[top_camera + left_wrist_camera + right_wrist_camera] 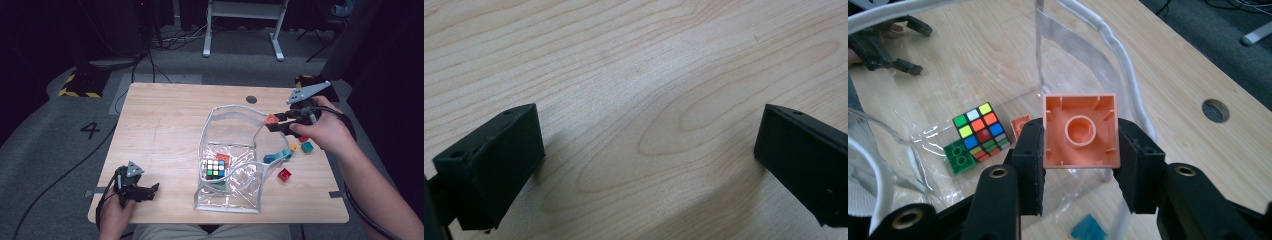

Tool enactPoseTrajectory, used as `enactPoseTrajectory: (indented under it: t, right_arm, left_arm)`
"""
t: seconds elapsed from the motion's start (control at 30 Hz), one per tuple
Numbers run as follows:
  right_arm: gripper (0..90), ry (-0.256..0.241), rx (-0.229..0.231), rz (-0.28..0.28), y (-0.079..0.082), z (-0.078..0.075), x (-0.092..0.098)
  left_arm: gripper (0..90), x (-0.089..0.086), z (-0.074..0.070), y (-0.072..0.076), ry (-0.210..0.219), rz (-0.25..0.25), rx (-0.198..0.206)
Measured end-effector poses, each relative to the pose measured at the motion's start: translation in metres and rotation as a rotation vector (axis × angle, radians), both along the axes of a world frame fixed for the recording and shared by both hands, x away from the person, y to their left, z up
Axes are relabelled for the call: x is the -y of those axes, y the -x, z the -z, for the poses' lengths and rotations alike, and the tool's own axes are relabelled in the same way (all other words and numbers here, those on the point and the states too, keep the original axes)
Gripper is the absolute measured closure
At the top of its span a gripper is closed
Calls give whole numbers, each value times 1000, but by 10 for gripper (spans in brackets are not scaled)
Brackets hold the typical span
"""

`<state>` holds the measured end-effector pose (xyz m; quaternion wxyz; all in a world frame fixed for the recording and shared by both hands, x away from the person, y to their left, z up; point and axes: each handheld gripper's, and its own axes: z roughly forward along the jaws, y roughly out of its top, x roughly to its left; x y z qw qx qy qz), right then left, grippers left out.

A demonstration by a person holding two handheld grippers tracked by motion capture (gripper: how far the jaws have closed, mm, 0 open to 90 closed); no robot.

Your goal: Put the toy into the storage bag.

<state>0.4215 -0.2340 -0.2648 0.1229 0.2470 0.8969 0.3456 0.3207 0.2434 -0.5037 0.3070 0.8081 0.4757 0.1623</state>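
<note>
My right gripper (274,121) is shut on an orange brick (1081,131), held above the open rim of a clear plastic bag (231,160); the brick (271,119) shows its hollow underside to the camera. Inside the bag lie a colour cube (214,168), a green brick (959,156) and another orange brick (1020,123). My left gripper (150,191) rests open near the table's front left corner, its jaws wide apart over bare wood (649,100) with nothing between them.
Loose bricks lie right of the bag: teal ones (278,156), a teal one (307,146), a small orange one (293,146) and a red one (284,174). A round cable hole (251,99) sits near the table's far edge. The wooden table (160,120) is bare on its left half.
</note>
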Motion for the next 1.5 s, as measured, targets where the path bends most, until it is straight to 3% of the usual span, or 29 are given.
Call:
enactPoseTrajectory:
  t: [0.4, 0.83, 1.13, 1.33, 1.5]
  right_arm:
    - [592, 32, 2, -83, -12, 2, -48]
    - [592, 82, -9, -156, -23, 14, -98]
    - [592, 86, -16, -198, -33, 24, -127]
    - [591, 107, -38, -199, -42, 34, -141]
    - [592, 121, -28, -218, -48, 44, -150]
  left_arm:
    - [0, 0, 0, -2, 2, 3, -3]
    - [0, 0, 0, -2, 10, 8, 1]
    - [0, 0, 0, 1, 3, -11, 2]
    - [1, -2, 0, 1, 3, -1, 4]
    - [0, -2, 0, 1, 4, 5, 0]
